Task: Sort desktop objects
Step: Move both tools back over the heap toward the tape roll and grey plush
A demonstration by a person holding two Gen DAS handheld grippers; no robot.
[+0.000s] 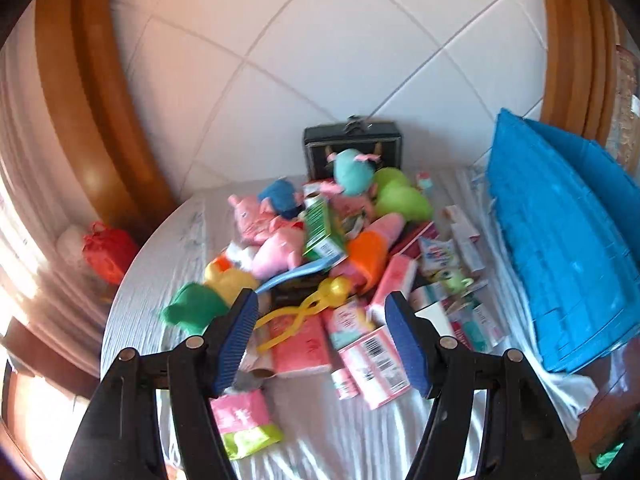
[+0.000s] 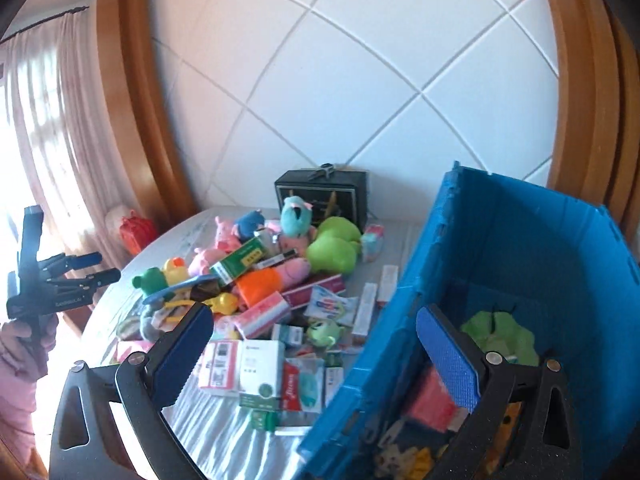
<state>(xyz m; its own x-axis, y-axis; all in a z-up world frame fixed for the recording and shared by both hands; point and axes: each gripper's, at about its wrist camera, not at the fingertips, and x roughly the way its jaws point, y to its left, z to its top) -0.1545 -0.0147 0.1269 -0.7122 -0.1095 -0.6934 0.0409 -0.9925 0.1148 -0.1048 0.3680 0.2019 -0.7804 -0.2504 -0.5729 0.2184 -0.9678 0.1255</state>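
Blue plastic crate [image 2: 520,264] stands at the right edge of the table [image 1: 132,304], which carries a pale ribbed cloth; inside the crate lie a green plush [image 2: 500,336], a pink pack and some yellow items too blurred to identify. Beside the crate, a dense pile of toys and cartons [image 1: 320,248] covers the middle of the table. Identifiable items in it: pink pig plush [image 1: 264,236], green carton [image 1: 322,228] leaning on the heap, orange plush [image 1: 368,256], lime-green plush [image 1: 400,196], teal plush [image 1: 352,166] at the back, yellow plastic tongs [image 1: 304,308] near the front, and a barcoded pink-and-white box [image 1: 376,364] lying flat at the near edge. A dark case [image 1: 352,144] stands behind the pile against the white tiled wall. Left gripper [image 1: 322,340] hovers over the near side of the pile, jaws spread apart with nothing between the blue pads. Right gripper [image 2: 320,356] is positioned across the crate's near wall, one finger over the table and one over the crate interior; jaws wide apart, nothing grasped. In the right wrist view, the left gripper [image 2: 98,266] appears at far left, held by a hand [image 2: 28,340] in a pink sleeve. A red bag [image 1: 108,252] sits beyond the table's left edge.
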